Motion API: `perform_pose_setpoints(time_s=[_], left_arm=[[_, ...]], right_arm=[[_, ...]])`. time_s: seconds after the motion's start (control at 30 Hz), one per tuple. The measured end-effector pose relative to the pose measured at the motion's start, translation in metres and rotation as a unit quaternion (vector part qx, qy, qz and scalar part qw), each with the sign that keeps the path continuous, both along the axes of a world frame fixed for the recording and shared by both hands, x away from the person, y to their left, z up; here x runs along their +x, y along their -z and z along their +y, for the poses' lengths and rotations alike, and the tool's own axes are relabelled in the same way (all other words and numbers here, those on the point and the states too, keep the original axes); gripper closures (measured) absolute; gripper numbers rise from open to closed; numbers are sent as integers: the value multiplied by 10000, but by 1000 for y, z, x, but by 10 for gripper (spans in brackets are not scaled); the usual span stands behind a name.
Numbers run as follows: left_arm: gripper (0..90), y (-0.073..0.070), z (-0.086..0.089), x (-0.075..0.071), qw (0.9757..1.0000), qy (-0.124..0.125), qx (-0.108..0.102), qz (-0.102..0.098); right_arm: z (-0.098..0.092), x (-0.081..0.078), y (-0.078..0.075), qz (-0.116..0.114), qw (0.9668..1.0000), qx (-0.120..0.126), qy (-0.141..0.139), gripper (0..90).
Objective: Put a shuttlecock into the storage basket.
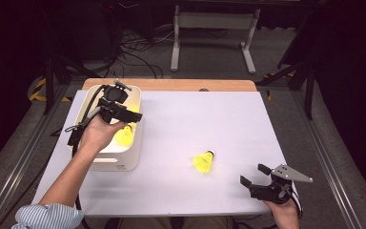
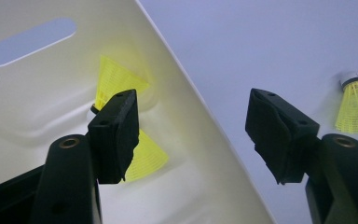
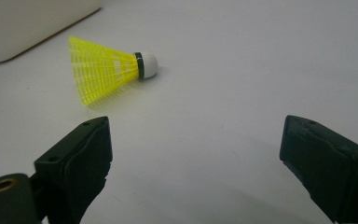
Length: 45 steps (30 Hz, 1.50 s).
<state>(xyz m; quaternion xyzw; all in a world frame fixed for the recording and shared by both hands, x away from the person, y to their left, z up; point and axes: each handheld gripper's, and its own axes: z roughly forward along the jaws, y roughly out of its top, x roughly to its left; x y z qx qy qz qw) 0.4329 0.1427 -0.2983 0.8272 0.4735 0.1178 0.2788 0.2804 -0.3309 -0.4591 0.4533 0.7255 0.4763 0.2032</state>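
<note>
Fingers on the left gripper [image 1: 134,119] were spread wide over the cream bin [image 1: 132,160], gripping nothing. One finger [image 2: 116,135] hung inside the bin and the other sat out past its right wall, so the rim ran between them. Two yellow shuttlecocks [image 2: 114,79] lay down in the bin, partly hidden behind that inner finger, and neither one was touched as far as I could tell.

Moving right, the last loose shuttlecock [image 1: 204,161] was lying on its side on the white worktop [image 1: 209,119], well apart from the bin, with plenty of bare surface all around it.

Further right, the right gripper [image 1: 253,175] sat low near the front right corner of the worktop, fingers [image 3: 77,158] also wide apart and empty, pointed at that shuttlecock, which lay ahead and a bit left in its own view.

My read: the drop into the bin looked done and the loose shuttlecock was next. That would call for the right gripper to slide forward and left, straddle the skirt or the white cork end, then pinch gently since the mesh looked squashy. Nothing stood in the way; the things to mind were the bin's wall on the carry over and the worktop's near edge.
</note>
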Motion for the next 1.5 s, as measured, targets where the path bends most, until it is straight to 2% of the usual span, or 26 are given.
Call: perform_pose_setpoints(time_s=[0.97, 1.5], left_arm=[[356, 3, -32, -1, 9993, 366, -110, 5], [347, 6, -50, -5, 9981, 615, -46, -7]], right_arm=[[1, 1, 0, 39, 10000, 15, 4, 96], [3, 1, 0, 74, 10000, -20, -17, 85]])
